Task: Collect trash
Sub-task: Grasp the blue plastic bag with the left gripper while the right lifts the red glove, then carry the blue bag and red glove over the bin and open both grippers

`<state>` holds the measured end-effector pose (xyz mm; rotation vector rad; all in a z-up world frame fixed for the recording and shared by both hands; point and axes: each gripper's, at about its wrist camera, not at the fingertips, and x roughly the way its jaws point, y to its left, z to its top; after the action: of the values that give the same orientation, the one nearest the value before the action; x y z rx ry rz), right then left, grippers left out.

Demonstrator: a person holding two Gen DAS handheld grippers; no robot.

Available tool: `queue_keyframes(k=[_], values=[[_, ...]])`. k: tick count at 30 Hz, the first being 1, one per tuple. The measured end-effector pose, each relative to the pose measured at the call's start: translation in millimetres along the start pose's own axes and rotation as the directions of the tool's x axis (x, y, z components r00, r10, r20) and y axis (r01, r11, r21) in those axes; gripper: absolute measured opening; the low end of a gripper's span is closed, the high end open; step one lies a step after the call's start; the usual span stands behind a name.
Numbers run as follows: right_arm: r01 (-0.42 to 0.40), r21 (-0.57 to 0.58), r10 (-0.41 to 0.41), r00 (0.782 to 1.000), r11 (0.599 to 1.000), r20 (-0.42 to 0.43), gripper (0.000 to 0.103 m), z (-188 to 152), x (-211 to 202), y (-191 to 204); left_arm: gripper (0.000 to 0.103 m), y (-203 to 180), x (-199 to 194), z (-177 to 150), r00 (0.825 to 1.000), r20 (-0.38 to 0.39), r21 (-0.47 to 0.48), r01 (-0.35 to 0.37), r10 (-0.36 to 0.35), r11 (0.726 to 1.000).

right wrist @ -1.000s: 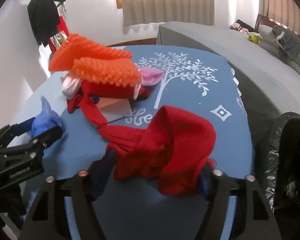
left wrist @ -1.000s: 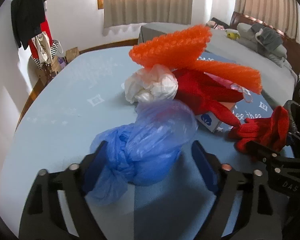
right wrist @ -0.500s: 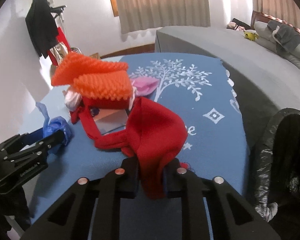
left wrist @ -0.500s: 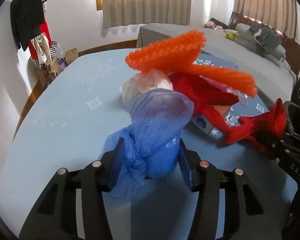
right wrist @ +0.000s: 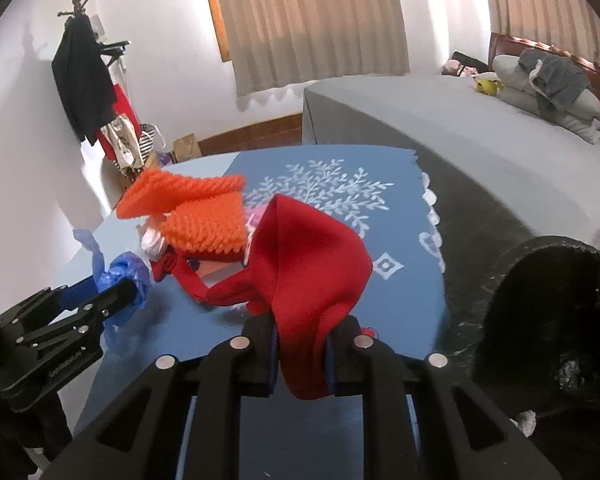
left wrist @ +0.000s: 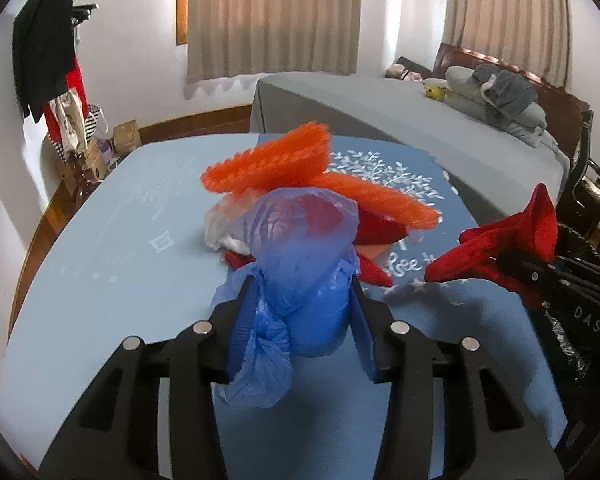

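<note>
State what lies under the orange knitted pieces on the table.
Under the orange knitted pieces lie red fabric, a white crumpled bag and part of a box. Whatever lies deeper in the pile is covered.

On the blue table cloth (right wrist: 404,184) a heap sits in the middle, with the orange knitted piece (right wrist: 204,216) on top. The knotted blue plastic bag (left wrist: 300,280) hangs left of the heap, the red cloth (right wrist: 312,264) right. A black bin bag (right wrist: 548,320) stands past the table's right edge. The grey bed (right wrist: 460,128) lies behind.
</note>
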<state>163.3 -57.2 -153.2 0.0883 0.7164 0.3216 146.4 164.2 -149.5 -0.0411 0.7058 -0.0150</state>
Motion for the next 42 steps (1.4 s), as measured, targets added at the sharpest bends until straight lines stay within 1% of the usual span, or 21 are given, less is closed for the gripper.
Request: queue_keyframes(k=[12,19,23,28,36,40,42], values=[[0.015,0.030,-0.017,0.998,0.999,0.059,0.017,8,-26,-22,0.041,-26,-19,11,0.996,0.064,0.023,0.053,-0.055,0.998],[0.035,0.055,-0.040,0.995,0.998,0.092,0.017,12,-41,-38,0.041,-53,-32,22,0.989,0.104,0.052,0.103,-0.108,0.993],[0.058,0.077,-0.065,0.993,0.995,0.102,0.017,12,-50,-50,0.041,-67,-31,29,0.983,0.115,0.073,0.136,-0.143,0.988],[0.100,0.109,-0.112,0.987,0.989,0.114,0.017,9,-65,-73,0.041,-97,-31,33,0.973,0.123,0.106,0.184,-0.197,0.977],[0.179,0.174,-0.202,0.972,0.968,0.124,0.017,-2,-93,-115,0.041,-151,-30,35,0.948,0.130,0.165,0.270,-0.292,0.949],[0.215,0.198,-0.241,0.963,0.956,0.118,0.017,-10,-104,-133,0.041,-176,-28,32,0.936,0.118,0.189,0.307,-0.332,0.933],[0.230,0.225,-0.258,0.961,0.947,0.099,0.017,-15,-107,-144,0.041,-190,-24,30,0.930,0.101,0.202,0.329,-0.354,0.922]])
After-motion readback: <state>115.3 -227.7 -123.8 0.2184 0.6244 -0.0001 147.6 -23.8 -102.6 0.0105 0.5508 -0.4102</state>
